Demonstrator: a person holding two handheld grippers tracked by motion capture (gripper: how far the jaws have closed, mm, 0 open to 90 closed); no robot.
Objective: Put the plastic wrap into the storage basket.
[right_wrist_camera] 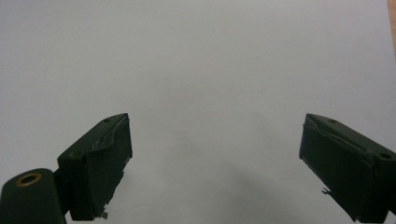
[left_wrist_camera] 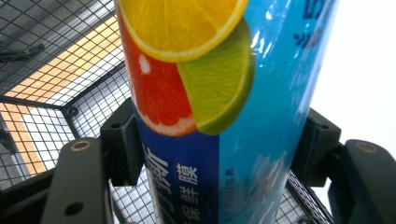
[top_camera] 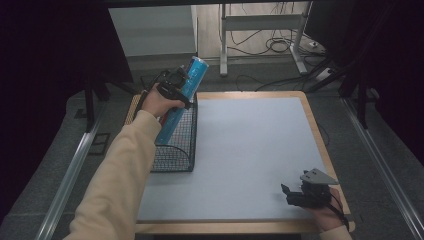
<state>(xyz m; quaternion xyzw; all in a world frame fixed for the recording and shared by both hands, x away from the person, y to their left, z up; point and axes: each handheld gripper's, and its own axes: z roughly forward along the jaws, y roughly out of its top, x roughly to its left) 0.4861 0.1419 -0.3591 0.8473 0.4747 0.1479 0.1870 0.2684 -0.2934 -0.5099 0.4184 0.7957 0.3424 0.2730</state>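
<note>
Left hand-held gripper [top_camera: 181, 85] clamped on blue tube [top_camera: 181, 98], half lowered into wire basket [top_camera: 176, 150] at counter's [top_camera: 250, 150] left edge; release left. Right hand-held gripper [top_camera: 289, 194] apart, idle.

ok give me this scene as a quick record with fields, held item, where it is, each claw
held item: blue tube printed with citrus slices
left claw: shut on the blue tube, pads on both its sides
tube position: tilted, lower end inside the wire basket
basket place: left edge of the table
right claw: open, nothing between the jaws, over the grey table surface near the right front corner
</note>
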